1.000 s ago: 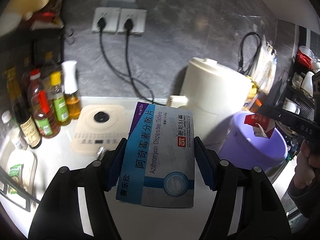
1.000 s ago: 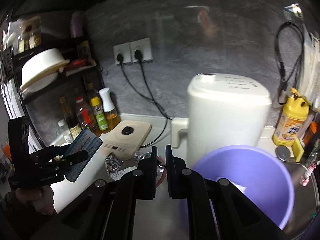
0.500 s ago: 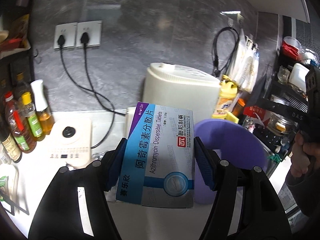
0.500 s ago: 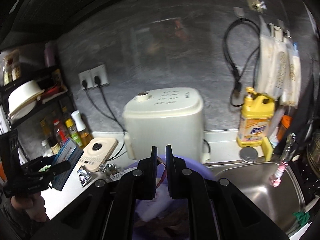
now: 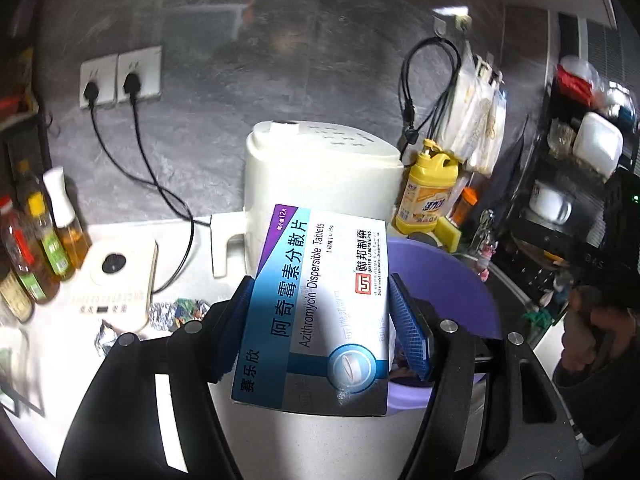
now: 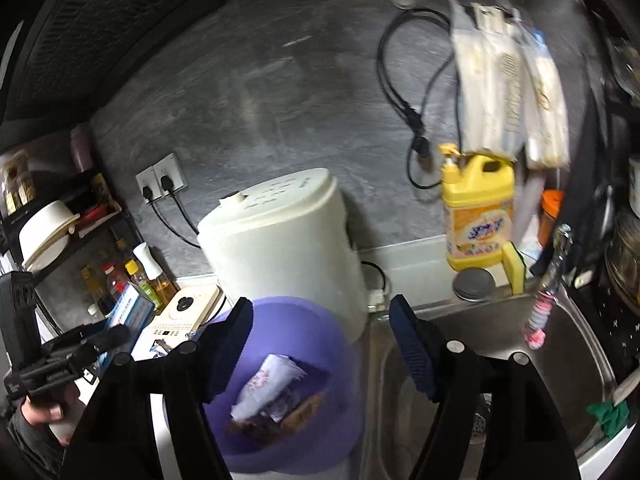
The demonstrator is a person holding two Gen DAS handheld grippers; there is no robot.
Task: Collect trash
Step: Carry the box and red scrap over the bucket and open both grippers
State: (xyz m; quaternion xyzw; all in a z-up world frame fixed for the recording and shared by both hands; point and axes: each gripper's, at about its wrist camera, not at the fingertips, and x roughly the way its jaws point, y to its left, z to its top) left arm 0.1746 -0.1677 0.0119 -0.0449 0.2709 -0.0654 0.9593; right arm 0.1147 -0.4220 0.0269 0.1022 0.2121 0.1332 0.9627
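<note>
White counter (image 5: 192, 248): left gripper (image 5: 320, 320) clamps medicine box (image 5: 320, 312); right gripper (image 6: 320, 340) (just opening) empty.

Your left gripper (image 5: 320, 328) and right gripper (image 6: 320, 340) are showing glossy black arms with silver screws beside the purple bin (image 6: 280, 420), ribbed blue pads (image 5: 408, 332) lining the fingers; you're wearing dark sleeves.
</note>
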